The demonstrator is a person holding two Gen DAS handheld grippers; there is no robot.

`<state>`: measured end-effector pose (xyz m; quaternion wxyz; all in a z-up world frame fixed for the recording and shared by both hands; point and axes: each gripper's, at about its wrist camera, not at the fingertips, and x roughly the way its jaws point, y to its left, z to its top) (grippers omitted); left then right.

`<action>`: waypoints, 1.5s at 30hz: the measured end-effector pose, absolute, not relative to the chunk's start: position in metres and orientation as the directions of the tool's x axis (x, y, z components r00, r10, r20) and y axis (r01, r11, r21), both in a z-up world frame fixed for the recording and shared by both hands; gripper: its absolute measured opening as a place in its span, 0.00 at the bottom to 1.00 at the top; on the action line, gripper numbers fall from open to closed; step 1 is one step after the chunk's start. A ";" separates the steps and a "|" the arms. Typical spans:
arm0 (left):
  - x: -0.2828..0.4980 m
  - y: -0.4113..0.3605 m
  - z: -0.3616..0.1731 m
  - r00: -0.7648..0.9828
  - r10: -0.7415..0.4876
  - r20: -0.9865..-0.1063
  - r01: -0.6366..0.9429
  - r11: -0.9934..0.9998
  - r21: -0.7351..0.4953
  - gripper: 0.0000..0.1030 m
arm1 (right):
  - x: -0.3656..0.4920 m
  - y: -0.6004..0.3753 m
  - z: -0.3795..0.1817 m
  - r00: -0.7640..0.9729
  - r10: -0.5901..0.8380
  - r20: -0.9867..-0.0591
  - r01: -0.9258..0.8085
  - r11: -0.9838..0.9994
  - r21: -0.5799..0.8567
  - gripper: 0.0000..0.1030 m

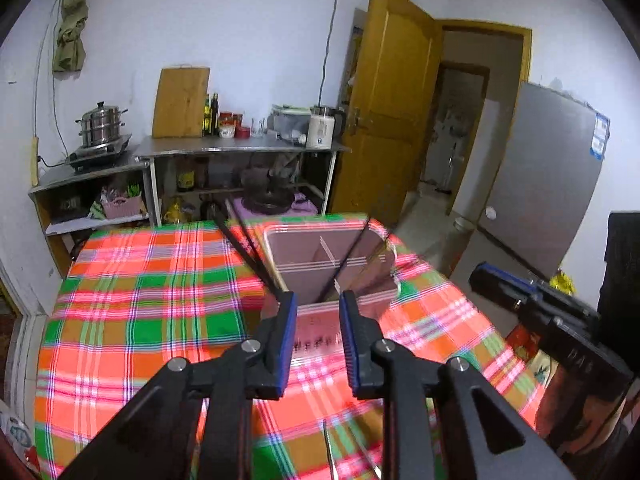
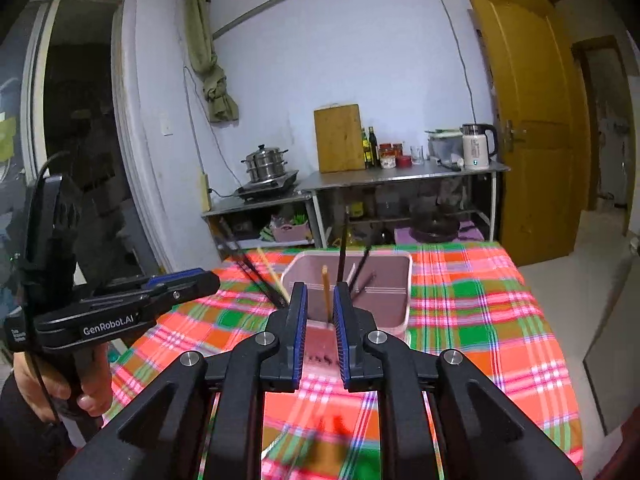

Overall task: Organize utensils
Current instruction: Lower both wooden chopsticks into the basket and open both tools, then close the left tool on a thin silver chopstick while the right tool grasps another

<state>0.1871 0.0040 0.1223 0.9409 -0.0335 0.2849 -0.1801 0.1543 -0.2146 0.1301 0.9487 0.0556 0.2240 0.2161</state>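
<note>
Both grippers, left gripper [image 1: 318, 312] and right gripper [image 2: 320, 304], spread, empty, over plaid tablecloth [image 1: 160, 300]; pink bin [image 2: 392, 300] ahead.

Checked woven cloth [image 2: 480, 320] on table; pink plastic bin [image 2: 402, 280], smooth; black glossy chopsticks [image 2: 343, 248]; wooden chopstick [image 2: 326, 292]; matt black grippers, ribbed blue pads [image 2: 338, 320].

Plaid tablecloth [image 2: 472, 320] in orange, green and pink, crossed by white and dark thin lines. Pale pink utensil bin [image 2: 406, 318], darker mauve inside. Black chopsticks [image 2: 342, 252] and one tan wooden stick [image 2: 326, 292]. Black grippers, left [image 1: 318, 300] and right [image 2: 320, 292], with blue finger pads [image 2: 299, 320]. Honey-yellow door [image 1: 386, 108]. Tan cutting board [image 2: 338, 138]. White kettle [image 2: 475, 150]. Lavender-white wall [image 1: 240, 20].
</note>
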 end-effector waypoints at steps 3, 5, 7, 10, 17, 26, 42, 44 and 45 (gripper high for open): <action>0.174 0.001 0.105 0.751 -0.361 -0.552 0.326 0.931 -0.165 0.22 | 0.145 -0.220 0.116 0.779 0.447 -0.440 -0.378 0.895 0.239 0.13; 0.166 -0.001 0.091 0.734 -0.363 -0.575 0.326 0.930 -0.171 0.22 | 0.141 -0.221 0.106 0.763 0.450 -0.464 -0.369 0.893 0.258 0.13; 0.163 -0.001 0.078 0.714 -0.364 -0.598 0.325 0.929 -0.178 0.22 | 0.135 -0.220 0.093 0.746 0.440 -0.500 -0.360 0.898 0.253 0.13; 0.154 -0.004 0.059 0.689 -0.364 -0.627 0.324 0.928 -0.182 0.22 | 0.127 -0.216 0.076 0.719 0.442 -0.536 -0.361 0.897 0.255 0.13; 0.146 -0.008 0.022 0.630 -0.364 -0.686 0.313 0.927 -0.205 0.22 | 0.119 -0.204 0.047 0.668 0.438 -0.602 -0.366 0.897 0.247 0.13; 0.155 -0.020 -0.007 0.572 -0.350 -0.741 0.307 0.930 -0.202 0.22 | 0.121 -0.200 0.025 0.630 0.436 -0.642 -0.353 0.898 0.263 0.13; 0.169 -0.018 -0.029 0.551 -0.288 -0.783 0.256 0.952 -0.169 0.07 | 0.134 -0.186 0.005 0.581 0.429 -0.692 -0.357 0.898 0.256 0.13; 0.165 -0.009 -0.029 0.558 -0.278 -0.782 0.238 0.956 -0.170 0.07 | 0.135 -0.180 0.001 0.568 0.424 -0.705 -0.367 0.898 0.244 0.13; 0.164 -0.005 -0.029 0.560 -0.275 -0.782 0.230 0.958 -0.172 0.07 | 0.136 -0.176 -0.001 0.560 0.422 -0.713 -0.371 0.897 0.239 0.13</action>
